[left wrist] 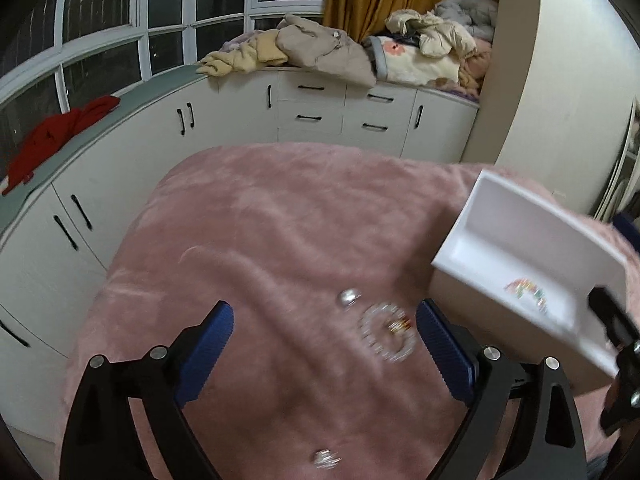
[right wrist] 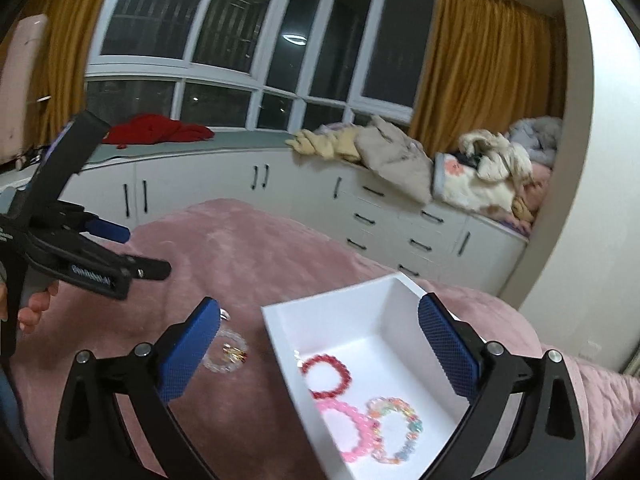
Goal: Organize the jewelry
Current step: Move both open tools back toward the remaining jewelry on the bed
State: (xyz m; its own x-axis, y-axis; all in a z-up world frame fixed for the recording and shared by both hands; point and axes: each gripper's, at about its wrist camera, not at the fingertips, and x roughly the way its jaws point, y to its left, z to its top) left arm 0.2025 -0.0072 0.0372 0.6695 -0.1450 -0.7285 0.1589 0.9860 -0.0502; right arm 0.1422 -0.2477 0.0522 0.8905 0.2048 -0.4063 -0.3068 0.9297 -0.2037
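White box (right wrist: 372,320) lies open-side up, long axis receding rightward.

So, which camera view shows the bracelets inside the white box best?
The right wrist view: it looks down into the white box and shows the red bracelet, pink bracelet and multicolored bracelet clearly. The left wrist view shows only a blurred part of the multicolored one.

The blanket (left wrist: 256,240) is pink cloth, soft and fluffy. The box (right wrist: 360,320) looks like smooth white plastic, slightly glossy. The bracelets (right wrist: 360,420) inside are shiny plastic beads; one clear bracelet (left wrist: 386,332) on the blanket looks like glass. The gripper pads (right wrist: 448,348) are blue with a rough dotted texture, on matt black arms with metal screws.
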